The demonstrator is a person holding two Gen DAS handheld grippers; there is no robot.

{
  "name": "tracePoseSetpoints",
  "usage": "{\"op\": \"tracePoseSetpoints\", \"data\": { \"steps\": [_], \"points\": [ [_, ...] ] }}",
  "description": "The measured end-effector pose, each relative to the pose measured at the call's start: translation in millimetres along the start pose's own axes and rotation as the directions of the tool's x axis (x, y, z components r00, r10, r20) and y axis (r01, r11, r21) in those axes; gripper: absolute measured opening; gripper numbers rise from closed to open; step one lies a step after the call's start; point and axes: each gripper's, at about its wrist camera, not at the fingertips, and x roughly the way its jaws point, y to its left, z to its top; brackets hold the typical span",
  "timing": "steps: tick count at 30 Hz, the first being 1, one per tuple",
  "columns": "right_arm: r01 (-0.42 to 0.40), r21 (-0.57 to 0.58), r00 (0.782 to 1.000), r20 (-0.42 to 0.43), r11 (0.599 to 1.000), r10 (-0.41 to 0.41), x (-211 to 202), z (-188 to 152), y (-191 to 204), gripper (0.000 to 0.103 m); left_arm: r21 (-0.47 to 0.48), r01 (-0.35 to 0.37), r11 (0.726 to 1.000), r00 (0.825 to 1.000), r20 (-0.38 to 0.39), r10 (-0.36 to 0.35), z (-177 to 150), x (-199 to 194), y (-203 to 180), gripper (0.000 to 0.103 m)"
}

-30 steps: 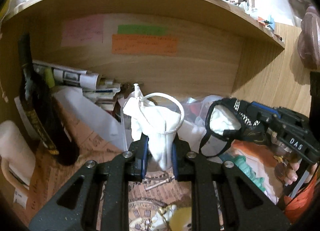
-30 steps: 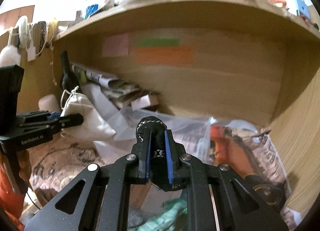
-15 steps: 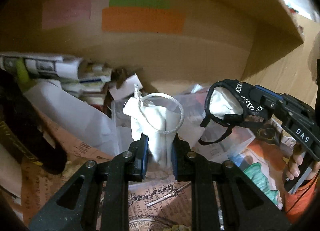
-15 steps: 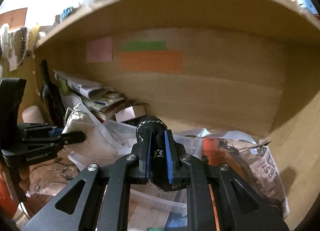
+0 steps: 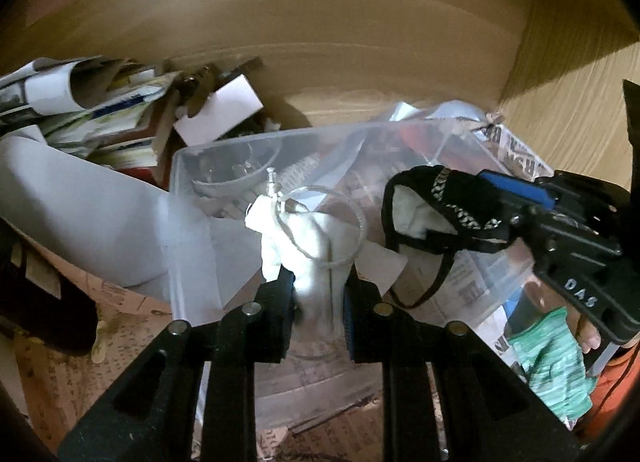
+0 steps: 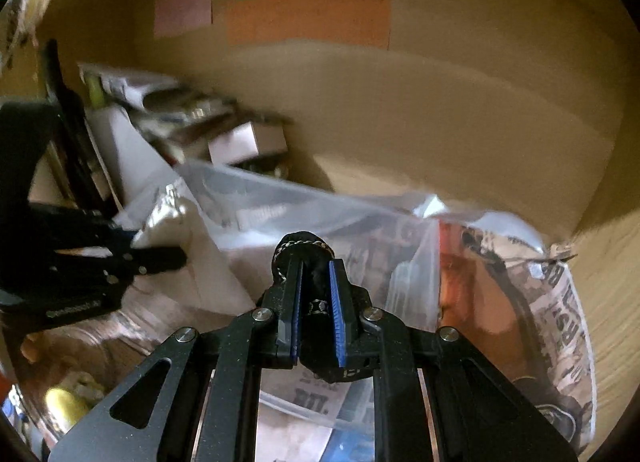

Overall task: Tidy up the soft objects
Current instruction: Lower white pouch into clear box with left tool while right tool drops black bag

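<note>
My left gripper (image 5: 318, 282) is shut on a white drawstring cloth pouch (image 5: 304, 238), which it holds over the near part of a clear plastic bin (image 5: 188, 230). My right gripper (image 6: 315, 266) is shut on a black fabric piece with a white lining and braided trim (image 6: 302, 246). The left wrist view shows that black piece (image 5: 432, 206) hanging from the right gripper (image 5: 480, 198) above the bin's right side, straps dangling. The left gripper (image 6: 160, 258) with the pouch (image 6: 160, 222) appears at the left of the right wrist view.
The bin sits in a wooden desk alcove on newspaper (image 5: 516, 150). Stacked papers and books (image 5: 100, 114) and a white card (image 5: 220, 110) lie behind left. A rolled white sheet (image 5: 80, 214) leans at left. A green cloth (image 5: 552, 354) lies at right. Coloured notes (image 6: 308, 18) hang on the back wall.
Both grippers have moved forward and down into the alcove, now over the clear bin, each still holding its cloth item. The shelf top has left the view.
</note>
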Motion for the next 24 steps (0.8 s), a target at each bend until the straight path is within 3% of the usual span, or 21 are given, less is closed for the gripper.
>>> {"op": "tracePoseSetpoints", "data": {
  "steps": [3,7,9,11,16,20,24],
  "points": [
    [0.005,-0.01,0.999,-0.04,1.0,-0.005,8.3,-3.7,-0.6,0.013,0.008,0.003,1.0,1.0,-0.012,-0.002,-0.5,2.8,-0.2,0.02],
    [0.003,-0.016,0.998,-0.059,1.0,-0.004,8.5,-5.2,-1.9,0.016,0.021,0.005,1.0,1.0,-0.024,-0.004,1.9,4.9,-1.6,0.029],
    [0.002,-0.02,0.998,-0.06,1.0,-0.003,4.7,-5.2,-1.5,0.019,0.028,-0.005,1.0,1.0,-0.015,0.006,2.4,1.4,-2.3,0.042],
    [0.006,-0.025,0.999,-0.054,1.0,-0.007,1.7,-4.6,-0.5,0.03,0.026,-0.009,1.0,1.0,0.011,0.009,1.4,-8.1,-1.9,0.055],
    [0.033,-0.033,0.999,0.017,0.999,-0.032,-21.0,-3.5,2.5,0.056,-0.001,-0.008,1.0,0.998,0.065,0.009,1.5,-33.9,3.3,0.061],
    [0.06,-0.028,0.994,0.093,0.998,-0.058,-46.9,-0.9,7.2,0.076,-0.009,-0.036,0.999,0.989,0.146,0.037,-3.2,-65.7,5.9,0.076],
    [0.083,-0.013,0.979,0.185,0.996,-0.08,-81.6,-3.0,11.8,0.086,-0.01,-0.043,0.999,0.977,0.211,0.044,-13.9,-96.0,2.6,0.093]
  ]
}}
